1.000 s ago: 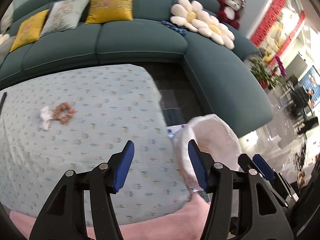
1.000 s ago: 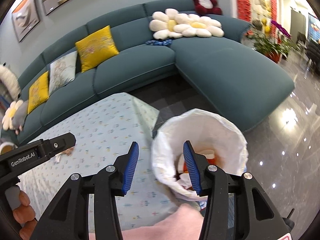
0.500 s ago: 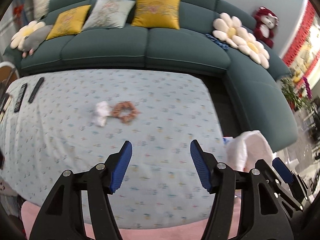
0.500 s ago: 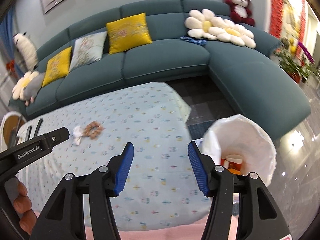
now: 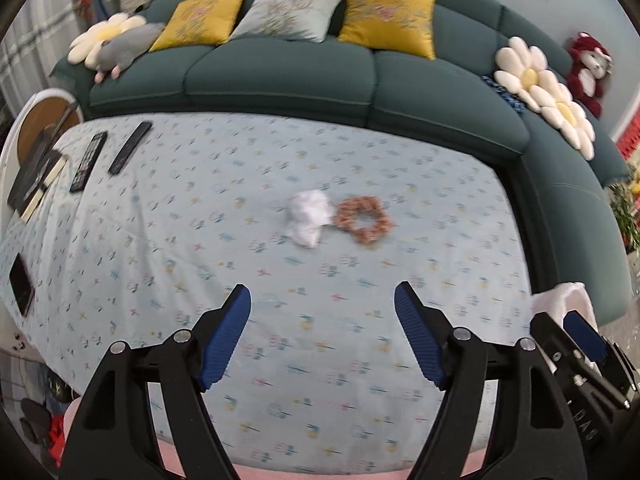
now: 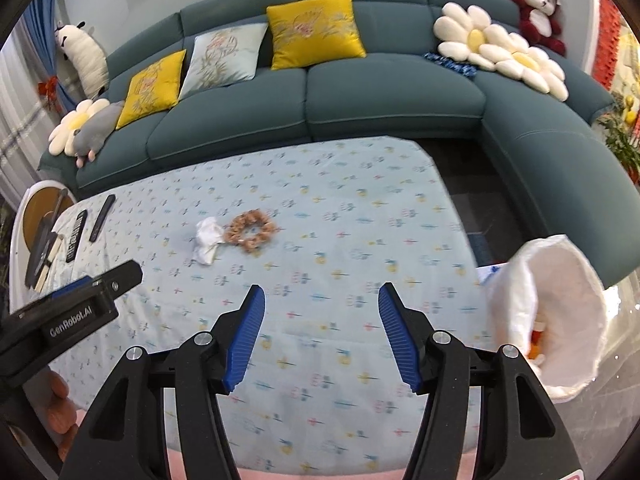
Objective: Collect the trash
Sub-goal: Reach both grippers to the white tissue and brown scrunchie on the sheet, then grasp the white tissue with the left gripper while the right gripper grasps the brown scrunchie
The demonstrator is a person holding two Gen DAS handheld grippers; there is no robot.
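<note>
A crumpled white tissue [image 5: 308, 218] lies mid-table on the light blue patterned cloth [image 5: 280, 360], touching an orange scrunchie [image 5: 363, 219] on its right. Both also show in the right wrist view, the tissue [image 6: 207, 239] and the scrunchie [image 6: 251, 231]. A white-lined trash bin [image 6: 560, 320] with orange items inside stands off the table's right edge; its rim shows in the left wrist view [image 5: 560, 300]. My left gripper [image 5: 322, 320] is open and empty above the table's near part. My right gripper [image 6: 320, 316] is open and empty, to the right of the left one.
Two remotes [image 5: 108, 154], a notebook [image 5: 34, 180] and a phone [image 5: 21, 284] lie at the table's left. A teal corner sofa [image 6: 360, 92] with cushions and plush toys wraps the far and right sides. A round side table [image 6: 38, 208] stands at left.
Both grippers have swung left, away from the trash bin and toward the table's middle. The tissue and scrunchie have come nearer to centre view. Both stay open.
</note>
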